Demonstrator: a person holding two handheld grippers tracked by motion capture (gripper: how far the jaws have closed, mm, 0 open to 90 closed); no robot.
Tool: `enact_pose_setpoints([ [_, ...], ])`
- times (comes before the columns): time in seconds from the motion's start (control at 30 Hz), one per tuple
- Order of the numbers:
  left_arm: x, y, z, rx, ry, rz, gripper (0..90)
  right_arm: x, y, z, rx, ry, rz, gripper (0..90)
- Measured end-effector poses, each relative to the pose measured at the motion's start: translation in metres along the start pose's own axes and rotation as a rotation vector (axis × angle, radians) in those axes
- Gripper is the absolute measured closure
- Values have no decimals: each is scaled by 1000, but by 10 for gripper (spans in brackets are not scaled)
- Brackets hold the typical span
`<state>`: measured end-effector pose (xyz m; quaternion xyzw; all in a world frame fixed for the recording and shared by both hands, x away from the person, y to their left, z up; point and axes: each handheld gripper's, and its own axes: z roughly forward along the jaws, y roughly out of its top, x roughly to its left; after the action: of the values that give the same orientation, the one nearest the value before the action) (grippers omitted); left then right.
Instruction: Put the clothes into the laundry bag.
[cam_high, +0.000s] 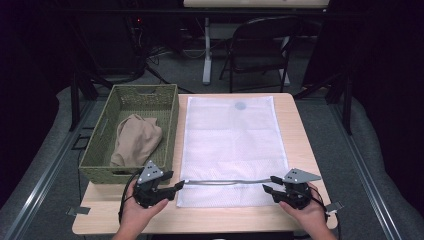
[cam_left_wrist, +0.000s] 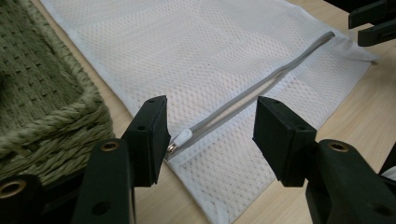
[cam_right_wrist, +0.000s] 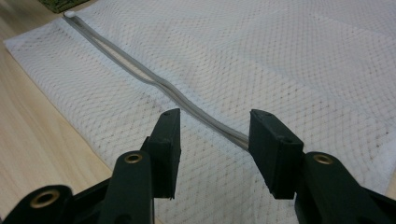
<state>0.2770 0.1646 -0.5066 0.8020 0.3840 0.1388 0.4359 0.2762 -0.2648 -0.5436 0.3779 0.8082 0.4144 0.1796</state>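
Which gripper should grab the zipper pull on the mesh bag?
Left, probably. The zipper pull lies just ahead of the open left gripper; the right gripper sits at the zipper's far end.

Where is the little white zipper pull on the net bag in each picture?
High view: the zipper pull sits at the left end of the grey zipper, near the bag's bottom left corner.
Left gripper view: low in the middle, just right of the left jaw.
Right gripper view: far top left, tiny.
Shared landmark: the grey zipper across the white mesh bag.
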Motion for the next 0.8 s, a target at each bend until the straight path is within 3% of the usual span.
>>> enact_pose_setpoints([
  [0.13,1,-1,-3,13,6,-12,436,3,0,-1,7,-1,-15,523],
  [0.43,5,9,-21,-12,21,-38,423,3,1,0,3,-5,-16,518],
  [0.8,28,32,-47,6,90,-79,413,2,-1,-2,-19,6,-4,502],
])
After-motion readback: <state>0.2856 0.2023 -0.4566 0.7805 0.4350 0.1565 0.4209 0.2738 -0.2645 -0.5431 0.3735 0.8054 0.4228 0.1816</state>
